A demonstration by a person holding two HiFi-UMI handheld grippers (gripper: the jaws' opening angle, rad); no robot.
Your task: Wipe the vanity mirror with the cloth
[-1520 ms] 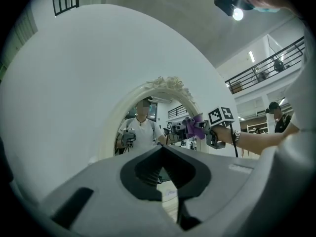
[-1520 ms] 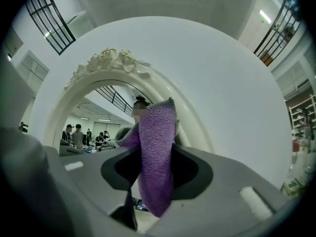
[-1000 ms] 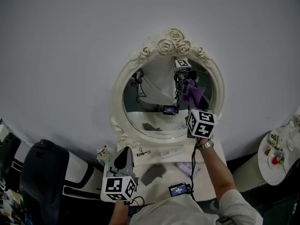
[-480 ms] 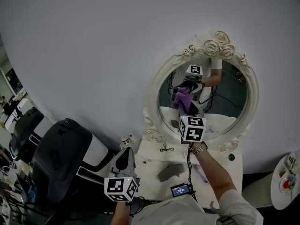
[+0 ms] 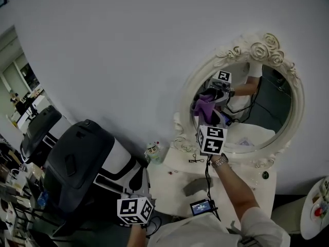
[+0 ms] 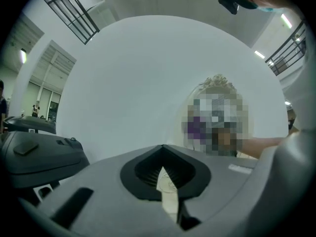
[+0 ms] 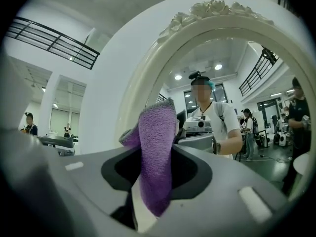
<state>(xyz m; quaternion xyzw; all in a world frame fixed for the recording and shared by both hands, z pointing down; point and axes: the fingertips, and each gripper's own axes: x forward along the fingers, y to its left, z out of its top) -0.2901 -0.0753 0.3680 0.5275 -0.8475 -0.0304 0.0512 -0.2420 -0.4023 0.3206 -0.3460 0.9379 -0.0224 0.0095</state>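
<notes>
The oval vanity mirror has a white carved frame (image 5: 263, 46) and stands at the right of the head view. My right gripper (image 5: 207, 119) is raised to the left part of the glass (image 5: 267, 102), shut on a purple cloth (image 5: 204, 106) that lies against the mirror. In the right gripper view the cloth (image 7: 157, 152) hangs out of the shut gripper (image 7: 150, 194), with the frame (image 7: 163, 38) and glass just ahead. My left gripper (image 5: 141, 190) hangs low in front of the vanity top, far from the mirror. Seen from the left gripper view, it (image 6: 165, 181) is shut and holds nothing.
The white vanity top (image 5: 175, 184) carries a grey flat object (image 5: 195, 185), a small screen device (image 5: 201, 207), a small figurine (image 5: 153, 151) and a black tangle (image 5: 195, 160). A black bulky chair (image 5: 77, 163) stands to the left. A round white side table (image 5: 314, 212) sits at the lower right.
My head has turned left, so the mirror now sits further right. The right gripper carried the cloth from the right of the glass to its left part. The left gripper sank lower.
</notes>
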